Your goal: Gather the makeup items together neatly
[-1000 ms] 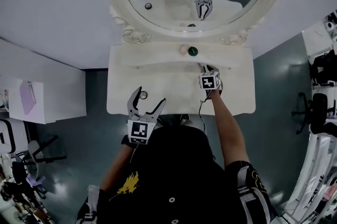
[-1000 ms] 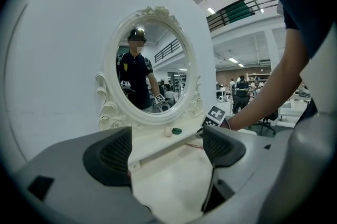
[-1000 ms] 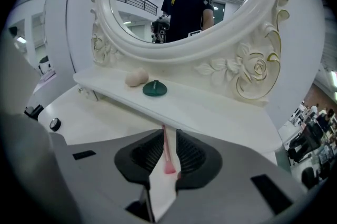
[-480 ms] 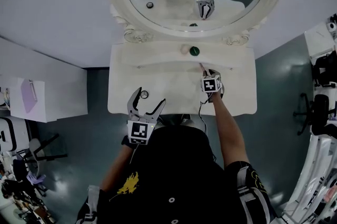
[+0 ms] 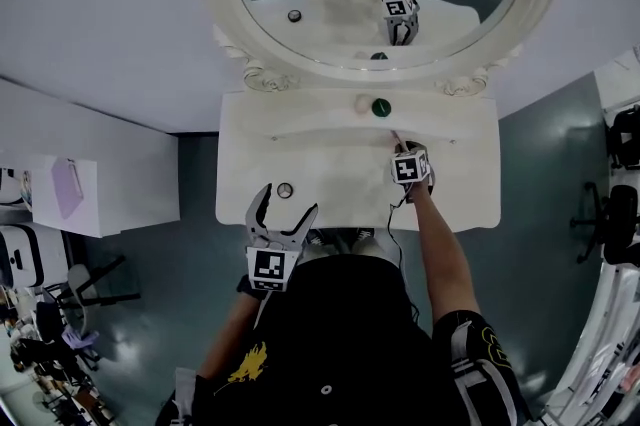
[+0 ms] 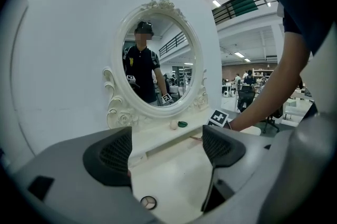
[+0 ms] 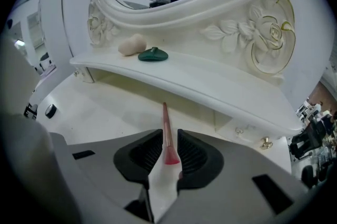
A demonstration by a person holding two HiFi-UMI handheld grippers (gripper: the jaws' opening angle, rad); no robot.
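Lowered since earlier, right hand-held gripper [image 7: 169, 136] clamps the pink brush [image 7: 165, 122], left hand-held gripper [image 6: 166, 150] open; mid-gather, I'd next set it beside the far sponge [image 7: 131, 45].

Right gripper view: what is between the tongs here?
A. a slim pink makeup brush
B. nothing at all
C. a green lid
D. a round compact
A: the slim pink makeup brush is held between the right tongs, with its handle sticking out ahead of them.
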